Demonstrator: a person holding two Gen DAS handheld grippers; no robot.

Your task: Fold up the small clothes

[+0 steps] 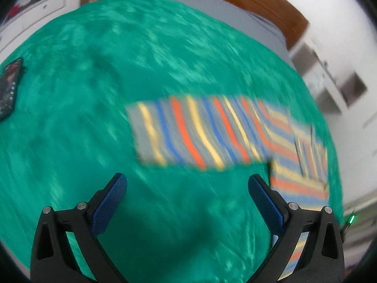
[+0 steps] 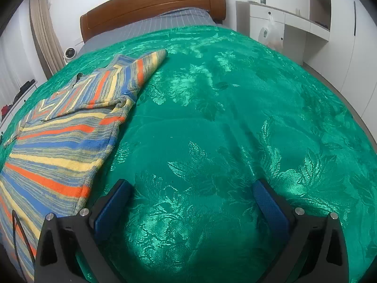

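Note:
A small striped sweater (image 1: 200, 132), in orange, blue, yellow and grey, lies flat on the green bedspread (image 1: 94, 94). In the blurred left wrist view one sleeve stretches left, just ahead of my left gripper (image 1: 187, 181), which is open and empty above the spread. In the right wrist view the sweater (image 2: 61, 136) lies at the left with a sleeve folded across its chest. My right gripper (image 2: 192, 186) is open and empty, over bare bedspread (image 2: 235, 118) to the right of the sweater's edge.
A dark remote-like object (image 1: 9, 87) lies on the spread at far left. A wooden headboard (image 2: 153, 2) stands at the back. White cabinets (image 2: 282, 23) with a hanging plastic bag (image 2: 268, 33) stand at the right, a curtain (image 2: 44, 35) at the left.

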